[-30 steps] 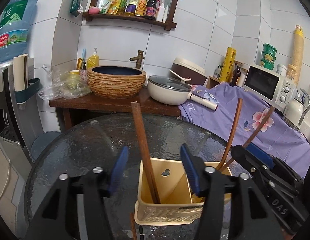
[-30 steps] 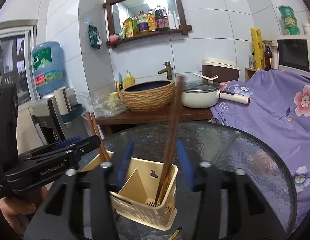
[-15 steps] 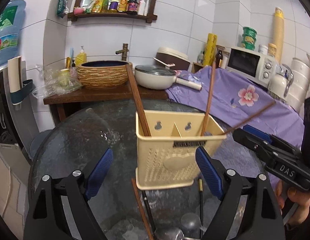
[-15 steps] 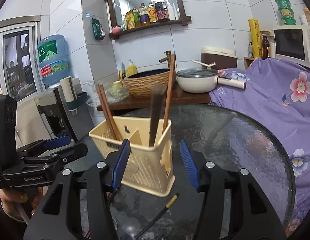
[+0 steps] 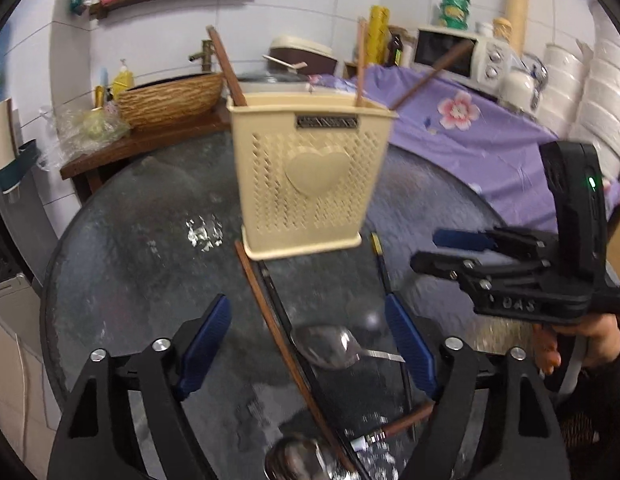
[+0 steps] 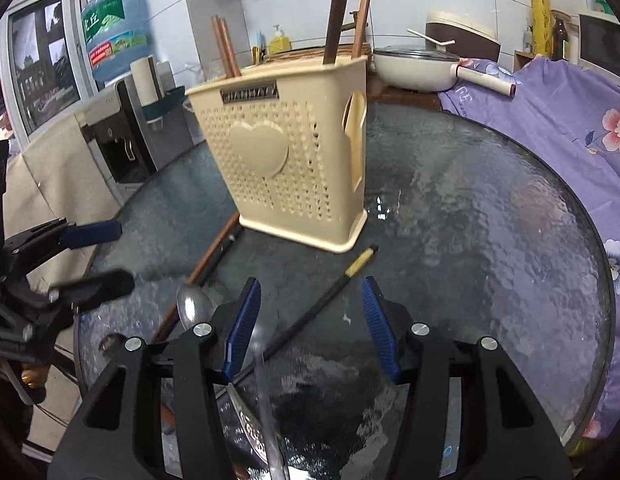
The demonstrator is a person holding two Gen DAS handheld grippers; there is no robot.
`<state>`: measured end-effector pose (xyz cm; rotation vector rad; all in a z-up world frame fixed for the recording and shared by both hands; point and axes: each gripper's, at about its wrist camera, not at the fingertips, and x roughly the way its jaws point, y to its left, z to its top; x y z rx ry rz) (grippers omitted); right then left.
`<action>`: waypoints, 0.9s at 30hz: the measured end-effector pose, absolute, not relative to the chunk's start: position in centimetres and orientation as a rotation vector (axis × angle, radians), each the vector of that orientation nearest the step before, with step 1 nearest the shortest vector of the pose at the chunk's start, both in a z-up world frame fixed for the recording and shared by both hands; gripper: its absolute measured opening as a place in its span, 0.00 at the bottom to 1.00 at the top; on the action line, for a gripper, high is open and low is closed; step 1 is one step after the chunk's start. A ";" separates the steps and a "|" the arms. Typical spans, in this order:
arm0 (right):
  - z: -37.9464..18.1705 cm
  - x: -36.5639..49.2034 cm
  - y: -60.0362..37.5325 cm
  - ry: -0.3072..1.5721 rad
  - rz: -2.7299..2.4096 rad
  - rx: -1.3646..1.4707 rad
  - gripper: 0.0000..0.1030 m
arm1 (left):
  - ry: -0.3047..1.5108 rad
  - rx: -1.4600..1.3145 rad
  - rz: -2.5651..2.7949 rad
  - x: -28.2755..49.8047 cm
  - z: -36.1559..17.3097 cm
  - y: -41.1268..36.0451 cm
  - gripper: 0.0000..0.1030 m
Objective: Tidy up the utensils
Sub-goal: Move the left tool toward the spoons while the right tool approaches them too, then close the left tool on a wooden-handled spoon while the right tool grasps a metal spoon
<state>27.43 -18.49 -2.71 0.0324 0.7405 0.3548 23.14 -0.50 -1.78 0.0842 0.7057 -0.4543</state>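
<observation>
A cream utensil holder (image 5: 310,176) with a heart on its front stands on the round glass table (image 5: 130,240); it also shows in the right wrist view (image 6: 286,160). Brown chopsticks (image 5: 226,66) stand in it. On the table in front of it lie a brown chopstick (image 5: 278,328), a black chopstick (image 6: 325,296) and metal spoons (image 5: 329,346). My left gripper (image 5: 308,348) is open and empty above the spoon. My right gripper (image 6: 310,328) is open and empty above the black chopstick; it also shows in the left wrist view (image 5: 461,248).
A wooden stand with a woven basin (image 5: 170,98) and a white pan (image 6: 413,66) is behind the table. A purple flowered cloth (image 5: 469,140) covers a counter with a microwave (image 5: 457,56) on the right. A water dispenser (image 6: 122,92) stands at the left.
Both grippers have pulled back and down from the holder, away from the chopsticks now standing in it. The loose utensils on the table have come into view below them.
</observation>
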 end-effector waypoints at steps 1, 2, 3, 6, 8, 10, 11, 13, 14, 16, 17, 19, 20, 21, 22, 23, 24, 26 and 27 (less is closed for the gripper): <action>-3.0 27.3 -18.5 0.745 0.358 0.035 0.51 | 0.712 0.097 -0.465 22.8 -2.0 -0.7 0.70; -3.2 27.2 -18.5 0.749 0.361 0.037 0.51 | 0.718 0.111 -0.479 22.3 -2.3 -0.9 0.68; -3.4 27.1 -18.6 0.755 0.363 0.036 0.51 | 0.725 0.124 -0.498 21.9 -2.5 -1.2 0.66; -3.5 27.0 -19.1 0.758 0.350 0.043 0.51 | 0.750 0.186 -0.566 20.5 -3.4 -2.6 0.60; -3.5 27.1 -19.7 0.765 0.344 0.064 0.51 | 0.766 0.229 -0.621 19.7 -4.0 -3.7 0.58; -3.6 27.1 -20.3 0.775 0.345 0.081 0.51 | 0.769 0.270 -0.656 19.0 -4.6 -4.5 0.54; -3.6 27.1 -20.4 0.781 0.349 0.082 0.51 | 0.765 0.308 -0.673 18.6 -4.9 -5.2 0.51; -3.6 27.1 -20.5 0.786 0.355 0.080 0.51 | 0.762 0.363 -0.701 18.1 -5.5 -6.2 0.48; -3.7 27.0 -20.5 0.789 0.356 0.081 0.51 | 0.760 0.391 -0.719 17.9 -5.7 -6.7 0.48; -3.7 27.0 -20.8 0.793 0.354 0.087 0.51 | 0.762 0.423 -0.747 17.6 -6.0 -7.5 0.47; -3.7 27.1 -20.9 0.795 0.351 0.091 0.51 | 0.762 0.439 -0.756 17.6 -6.2 -7.8 0.47; -3.8 27.2 -21.2 0.803 0.347 0.102 0.51 | 0.765 0.466 -0.771 17.4 -6.2 -8.3 0.47; -3.9 27.2 -21.4 0.807 0.347 0.109 0.51 | 0.767 0.486 -0.781 17.3 -6.3 -8.5 0.46; -4.0 27.3 -21.6 0.812 0.349 0.119 0.51 | 0.771 0.503 -0.786 17.4 -6.4 -8.6 0.44; -4.0 27.3 -21.7 0.817 0.350 0.126 0.51 | 0.777 0.520 -0.789 17.4 -6.6 -8.9 0.43; -4.1 27.4 -21.8 0.823 0.353 0.132 0.51 | 0.783 0.537 -0.793 17.4 -6.9 -9.1 0.38; -4.2 27.4 -21.8 0.827 0.357 0.136 0.51 | 0.790 0.549 -0.798 17.5 -7.1 -9.4 0.34; -4.2 27.5 -21.7 0.832 0.364 0.134 0.51 | 0.803 0.562 -0.809 17.7 -7.3 -9.9 0.31; -4.2 27.6 -21.6 0.834 0.369 0.126 0.51 | 0.804 0.568 -0.808 17.6 -7.4 -10.0 0.31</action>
